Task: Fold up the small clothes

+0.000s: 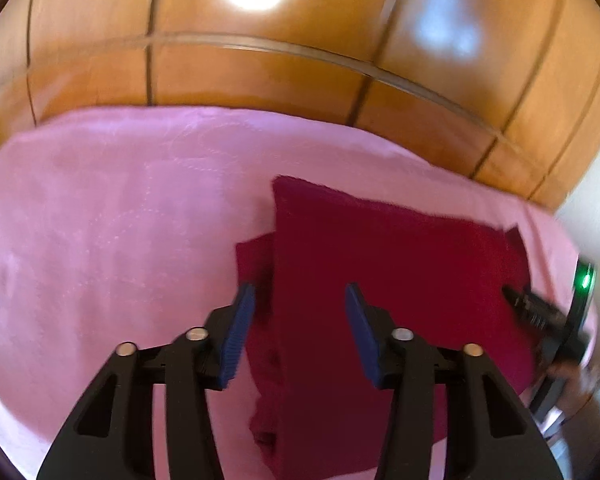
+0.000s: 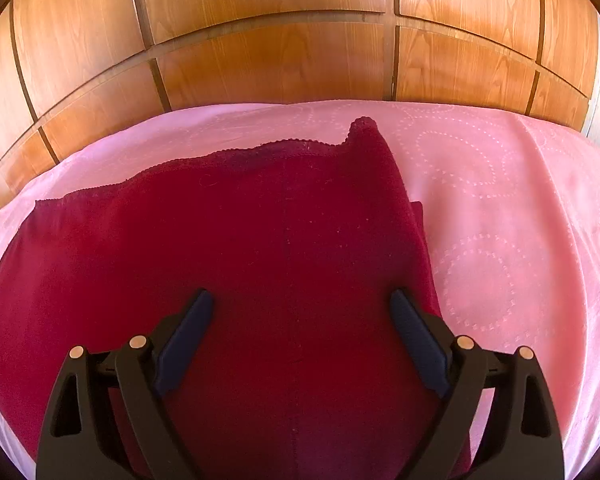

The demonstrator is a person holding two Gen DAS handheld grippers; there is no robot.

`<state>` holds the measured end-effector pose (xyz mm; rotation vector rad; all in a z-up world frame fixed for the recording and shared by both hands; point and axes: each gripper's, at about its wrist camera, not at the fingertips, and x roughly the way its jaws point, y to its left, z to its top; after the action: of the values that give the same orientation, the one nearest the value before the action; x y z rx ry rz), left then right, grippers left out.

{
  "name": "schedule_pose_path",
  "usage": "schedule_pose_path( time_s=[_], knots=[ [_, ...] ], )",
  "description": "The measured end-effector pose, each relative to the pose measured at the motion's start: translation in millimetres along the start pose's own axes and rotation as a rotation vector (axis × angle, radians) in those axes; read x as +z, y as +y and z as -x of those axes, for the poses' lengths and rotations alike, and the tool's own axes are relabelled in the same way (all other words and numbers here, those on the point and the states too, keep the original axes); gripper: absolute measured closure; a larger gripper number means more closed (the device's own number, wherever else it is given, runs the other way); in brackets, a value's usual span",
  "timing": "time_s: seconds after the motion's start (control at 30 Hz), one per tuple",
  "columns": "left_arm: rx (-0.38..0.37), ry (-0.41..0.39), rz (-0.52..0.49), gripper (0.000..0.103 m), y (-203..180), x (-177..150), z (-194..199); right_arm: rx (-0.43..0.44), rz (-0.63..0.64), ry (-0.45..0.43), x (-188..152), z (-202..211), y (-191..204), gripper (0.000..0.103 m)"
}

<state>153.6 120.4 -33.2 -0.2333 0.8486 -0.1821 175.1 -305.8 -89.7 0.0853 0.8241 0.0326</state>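
A wooden wardrobe stands behind a bed under a pink cover. On the cover lies the dark red cloth, partly folded. Above it hang both tongs, left and right, each apart and gripping nothing.

Pink bedspread, wooden wardrobe panels

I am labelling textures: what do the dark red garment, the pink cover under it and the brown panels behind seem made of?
Dark red garment: probably matte knit, scalloped edge. Pink cover: soft fabric, faint sheen, dotted circles. Brown panels: glossy wood or veneer, grain and reflections.
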Motion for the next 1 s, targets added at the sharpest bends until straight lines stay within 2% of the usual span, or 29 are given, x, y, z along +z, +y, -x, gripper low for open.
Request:
schedule_pose_path(
  time_s=[0.13,0.33,0.53,0.57,0.6,0.77,0.83,0.9,1.0],
  knots=[
    [-0.088,0.063,0.111,0.064,28,15,-14,0.000,0.002,-0.003,-1,0,0,0.012],
    [-0.137,0.144,0.145,0.064,30,25,-50,0.000,0.002,-0.005,-2,1,0,0.012],
    [-0.112,0.214,0.158,0.064,23,30,-88,-0.001,0.001,-0.005,-2,1,0,0.012],
    [-0.122,0.209,0.155,0.074,20,32,-90,0.000,0.001,-0.005,-2,1,0,0.012],
    [-0.122,0.190,0.136,0.097,17,33,-88,-0.001,0.001,-0.005,-2,1,0,0.012],
    [-0.098,0.000,0.077,0.097,6,35,-49,-0.010,0.009,0.023,3,5,5,0.012],
    [-0.065,-0.034,0.071,0.097,9,34,-42,0.021,0.023,0.040,7,13,13,0.010],
    [-0.025,-0.018,0.061,0.097,14,29,-48,0.053,0.061,0.033,8,18,25,0.008],
    [0.038,0.063,0.051,0.097,18,22,-79,0.013,0.128,0.053,2,8,39,0.007]
  ],
)
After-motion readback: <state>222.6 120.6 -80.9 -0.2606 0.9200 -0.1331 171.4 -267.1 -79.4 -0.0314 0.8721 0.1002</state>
